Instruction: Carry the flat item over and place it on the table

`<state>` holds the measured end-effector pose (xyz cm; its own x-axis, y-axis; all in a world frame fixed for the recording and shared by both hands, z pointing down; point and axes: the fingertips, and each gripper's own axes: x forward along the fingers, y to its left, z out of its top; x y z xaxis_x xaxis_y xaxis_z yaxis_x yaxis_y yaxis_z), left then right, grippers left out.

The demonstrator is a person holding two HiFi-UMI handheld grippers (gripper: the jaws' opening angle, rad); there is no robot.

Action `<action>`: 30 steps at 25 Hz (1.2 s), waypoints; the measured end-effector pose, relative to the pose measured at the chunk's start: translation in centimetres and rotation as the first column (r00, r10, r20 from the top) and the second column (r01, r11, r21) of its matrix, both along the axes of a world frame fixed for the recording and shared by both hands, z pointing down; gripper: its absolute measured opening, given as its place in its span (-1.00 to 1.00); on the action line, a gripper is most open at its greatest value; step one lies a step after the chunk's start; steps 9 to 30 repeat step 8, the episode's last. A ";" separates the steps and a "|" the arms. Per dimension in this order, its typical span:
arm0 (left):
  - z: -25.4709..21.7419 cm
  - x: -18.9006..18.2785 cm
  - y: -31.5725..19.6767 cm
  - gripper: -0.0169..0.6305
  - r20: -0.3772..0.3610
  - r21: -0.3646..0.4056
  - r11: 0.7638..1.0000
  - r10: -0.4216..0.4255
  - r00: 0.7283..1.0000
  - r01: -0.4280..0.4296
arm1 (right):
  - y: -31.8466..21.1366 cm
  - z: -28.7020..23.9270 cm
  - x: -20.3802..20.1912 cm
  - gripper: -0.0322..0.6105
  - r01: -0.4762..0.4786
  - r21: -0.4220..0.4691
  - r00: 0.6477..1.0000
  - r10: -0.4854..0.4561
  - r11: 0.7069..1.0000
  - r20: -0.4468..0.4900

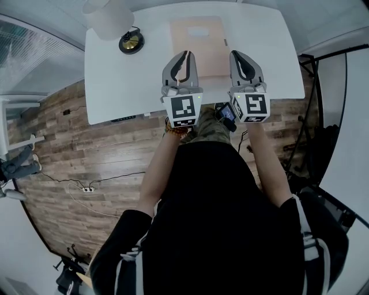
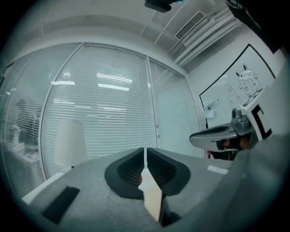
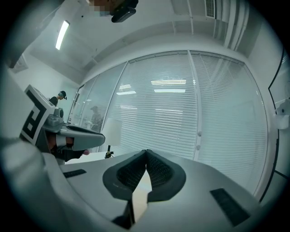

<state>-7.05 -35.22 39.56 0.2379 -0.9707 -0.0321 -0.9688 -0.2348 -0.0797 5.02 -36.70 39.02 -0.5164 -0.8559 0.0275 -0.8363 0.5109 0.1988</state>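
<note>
Clamping board [image 1: 199, 40] w/ left gripper [image 1: 184, 56], right gripper [image 1: 240, 56]; whole in head view.

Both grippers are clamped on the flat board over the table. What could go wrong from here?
1. The left gripper and right gripper pinch only the near edge of the flat board, so its far end could sag or slip.
2. Whether it touches the table is unclear; opening early might drop it.
3. The lamp stands at far left; drifting that way could bump it.
</note>
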 end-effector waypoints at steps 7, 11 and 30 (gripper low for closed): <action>3.2 -0.5 -0.9 -0.84 -0.006 -0.078 0.997 -0.012 1.000 0.012 | -0.9 2.0 0.6 -0.87 -0.029 -0.059 0.999 0.027 0.998 -0.028; 3.8 -0.5 -1.0 -0.84 -0.006 -0.093 0.996 -0.013 1.000 0.013 | -1.0 2.4 0.7 -0.87 -0.035 -0.071 0.999 0.032 0.997 -0.036; 3.8 -0.5 -1.0 -0.84 -0.006 -0.093 0.996 -0.013 1.000 0.013 | -1.0 2.4 0.7 -0.87 -0.035 -0.071 0.999 0.032 0.997 -0.036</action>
